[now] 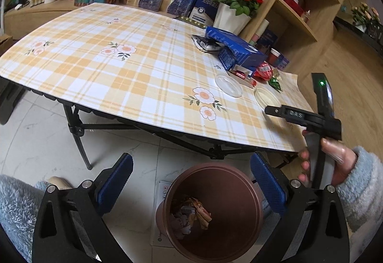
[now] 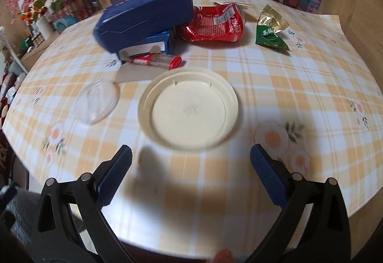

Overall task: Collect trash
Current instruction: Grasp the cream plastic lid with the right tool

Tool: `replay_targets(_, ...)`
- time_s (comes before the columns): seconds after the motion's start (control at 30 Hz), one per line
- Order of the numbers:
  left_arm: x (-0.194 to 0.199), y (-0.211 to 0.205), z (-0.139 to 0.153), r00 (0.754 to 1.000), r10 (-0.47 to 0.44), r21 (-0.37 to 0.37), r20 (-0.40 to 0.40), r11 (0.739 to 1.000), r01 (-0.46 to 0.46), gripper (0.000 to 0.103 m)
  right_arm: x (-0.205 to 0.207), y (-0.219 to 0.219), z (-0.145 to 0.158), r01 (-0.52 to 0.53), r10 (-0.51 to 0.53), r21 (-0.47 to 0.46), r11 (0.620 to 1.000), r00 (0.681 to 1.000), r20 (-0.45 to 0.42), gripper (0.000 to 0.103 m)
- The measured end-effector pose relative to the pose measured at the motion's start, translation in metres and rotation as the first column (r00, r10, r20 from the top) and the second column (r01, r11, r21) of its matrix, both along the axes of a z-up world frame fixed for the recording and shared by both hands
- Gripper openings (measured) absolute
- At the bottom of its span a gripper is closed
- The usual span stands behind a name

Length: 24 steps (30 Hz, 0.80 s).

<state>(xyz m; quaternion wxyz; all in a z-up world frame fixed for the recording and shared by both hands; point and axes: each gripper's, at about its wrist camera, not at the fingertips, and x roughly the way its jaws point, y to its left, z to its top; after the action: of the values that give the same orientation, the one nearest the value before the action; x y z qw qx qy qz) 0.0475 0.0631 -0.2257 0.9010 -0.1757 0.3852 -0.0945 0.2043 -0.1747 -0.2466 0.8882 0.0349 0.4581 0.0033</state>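
Below my left gripper (image 1: 191, 181), jaws spread wide and empty, stands the brown bin (image 1: 215, 215) on the floor, scraps already inside. My right gripper (image 2: 191, 172), also wide open and holding nothing, hovers over the checked table (image 2: 311, 179), facing the cream lid (image 2: 189, 107). I judge this the reach for the next piece. The lid lies flat, rim up, round with no long axis, so I must pinch its near edge.
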Motion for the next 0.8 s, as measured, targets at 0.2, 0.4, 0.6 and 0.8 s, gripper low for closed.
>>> replay_targets(0.2, 0.006, 0.001, -0.003, 1.000, 0.012, -0.017, -0.005, 1.000, -0.012, 0.096, 0.027, 0.004, -0.002, 0.011, -0.011, -0.044, 0.999, 1.000, -0.017, 0.097)
replay_targets(0.4, 0.013, -0.002, -0.006, 1.000, 0.007, -0.008, -0.012, 1.000, -0.007, 0.096, 0.034, 0.001, -0.002, 0.024, -0.024, -0.043, 0.999, 1.000, -0.003, 0.098)
replay_targets(0.6, 0.022, -0.008, -0.014, 0.999, 0.010, 0.036, -0.047, 0.999, -0.008, 0.096, 0.021, 0.001, 0.002, -0.049, 0.050, -0.021, 0.999, 0.997, 0.064, 0.087)
replay_targets(0.8, 0.029, -0.021, 0.001, 1.000, -0.025, 0.144, -0.014, 0.989, 0.027, 0.096, -0.014, -0.010, 0.021, -0.083, 0.076, 0.033, 0.996, 0.982, 0.173, 0.087)
